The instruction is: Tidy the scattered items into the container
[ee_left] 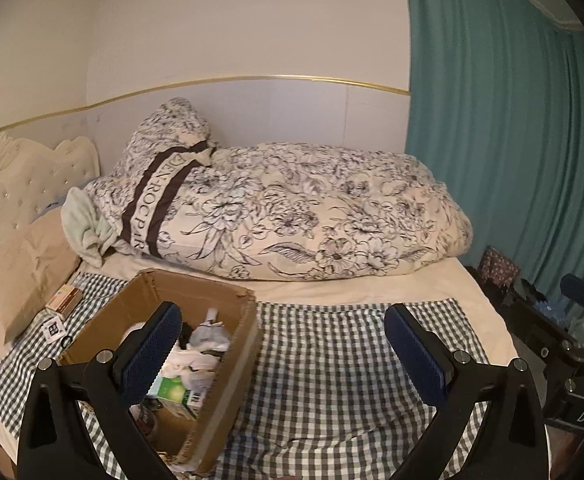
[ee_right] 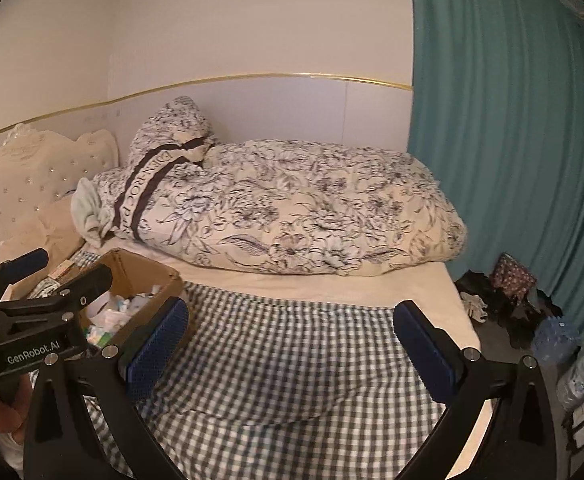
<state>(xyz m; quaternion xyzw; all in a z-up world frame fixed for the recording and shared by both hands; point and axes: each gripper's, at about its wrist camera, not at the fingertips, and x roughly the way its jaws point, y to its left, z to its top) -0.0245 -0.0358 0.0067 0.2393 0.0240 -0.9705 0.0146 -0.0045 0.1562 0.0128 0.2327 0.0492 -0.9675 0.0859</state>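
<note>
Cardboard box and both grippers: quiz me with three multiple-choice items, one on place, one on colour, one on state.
1. The cardboard box sits on:
A. gingham cloth
B. floor
C. floral duvet

2. The curtain is:
A. red
B. teal
C. white

3. The grippers are:
A. both open, holding nothing
B. both shut
C. left shut on a carton

Answers: 1 A, gingham cloth lies under it. 2 B, teal folds. 3 A, left gripper and right gripper show wide gaps between the pads.

One cardboard box (ee_left: 228, 360) holds a green-and-white carton (ee_left: 176, 394) and crumpled white wrappers, too jumbled to count. One small box (ee_left: 65, 299) lies beside it. One checked cloth (ee_left: 332, 360), one floral duvet (ee_left: 292, 216), one teal curtain (ee_left: 512, 120).
</note>
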